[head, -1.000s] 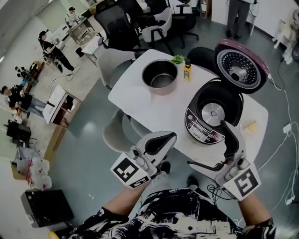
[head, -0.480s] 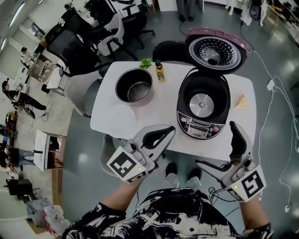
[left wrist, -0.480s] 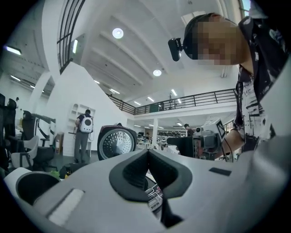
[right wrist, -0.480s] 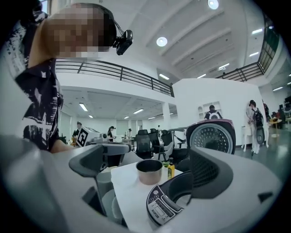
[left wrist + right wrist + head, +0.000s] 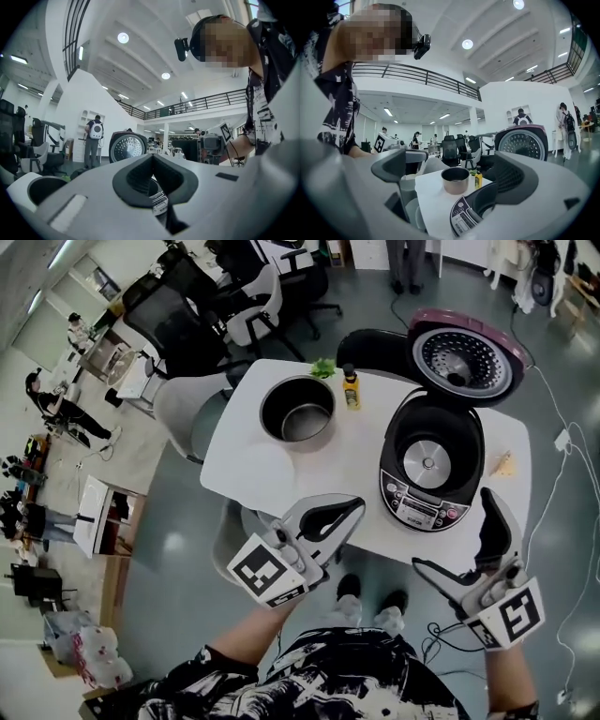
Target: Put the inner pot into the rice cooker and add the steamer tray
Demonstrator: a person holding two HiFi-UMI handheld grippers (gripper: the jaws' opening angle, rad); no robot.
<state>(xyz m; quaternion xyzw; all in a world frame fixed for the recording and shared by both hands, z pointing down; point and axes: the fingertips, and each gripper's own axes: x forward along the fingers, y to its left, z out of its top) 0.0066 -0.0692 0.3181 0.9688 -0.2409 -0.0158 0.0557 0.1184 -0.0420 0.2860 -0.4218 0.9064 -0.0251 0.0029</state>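
White table (image 5: pixel 272 465) edge near; left gripper (image 5: pixel 351 508) closed, empty; right gripper (image 5: pixel 454 531) spread wide, empty

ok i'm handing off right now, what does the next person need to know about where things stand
Left gripper: shut and empty, held at the near edge of the table.
Right gripper: open and empty, in front of the rice cooker.
Inner pot: upright on the table, to the left of the cooker, with a yellow bottle beside it.
Cooker: lid is up and the cavity is empty.
Steamer tray: I cannot pick it out in these views.
Done: nothing yet.
Left: lift the pot into the cooker, then find the tray and add it.
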